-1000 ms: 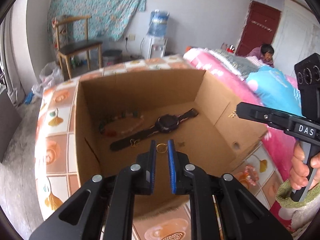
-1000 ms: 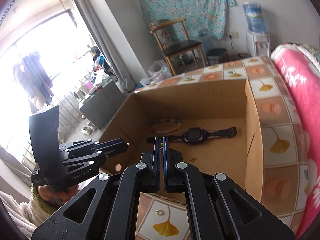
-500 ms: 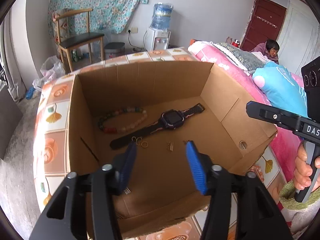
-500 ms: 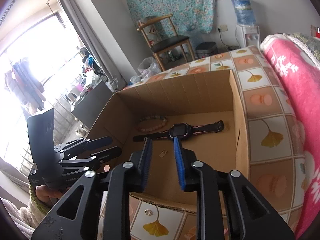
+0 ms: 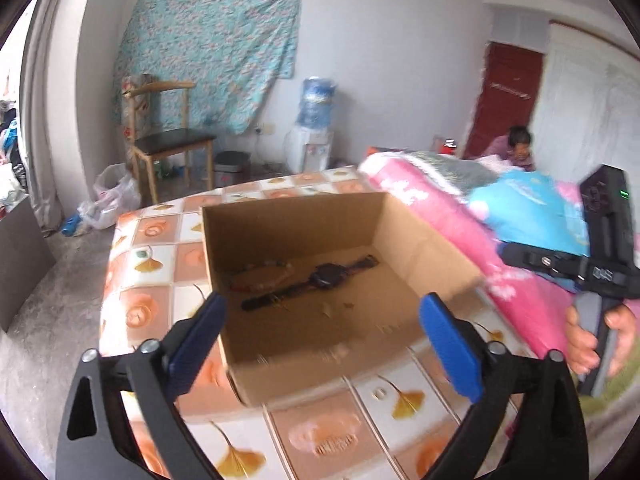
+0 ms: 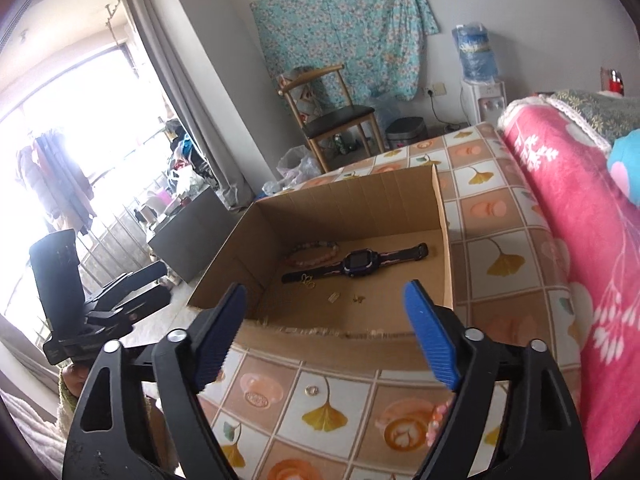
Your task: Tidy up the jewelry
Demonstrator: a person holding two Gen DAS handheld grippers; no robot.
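An open cardboard box [image 6: 446,248] [image 5: 296,356] stands on the tiled table. Inside lie a black watch [image 6: 356,263] [image 5: 320,278], a bead bracelet [image 6: 312,251] [image 5: 262,276], gold earrings [image 6: 307,280] and small gold pieces [image 6: 333,297]. A small ring [image 6: 311,390] [image 5: 379,393] lies on the table in front of the box, and a pink bead piece [image 6: 437,416] lies to its right. My left gripper [image 5: 324,340] is wide open and empty, in front of the box. My right gripper [image 6: 328,328] is wide open and empty, above the box's near edge.
The table [image 6: 496,216] has an orange and white tile pattern. A pink blanket [image 6: 560,184] and a blue pillow [image 5: 532,204] lie along the right. A wooden chair [image 6: 332,116], a bin [image 6: 404,130] and a water dispenser [image 6: 480,80] stand by the far wall.
Both grippers were nearly shut over the box a second ago. Both have opened wide and pulled back and up. A gold ring and a small piece now lie in the box.
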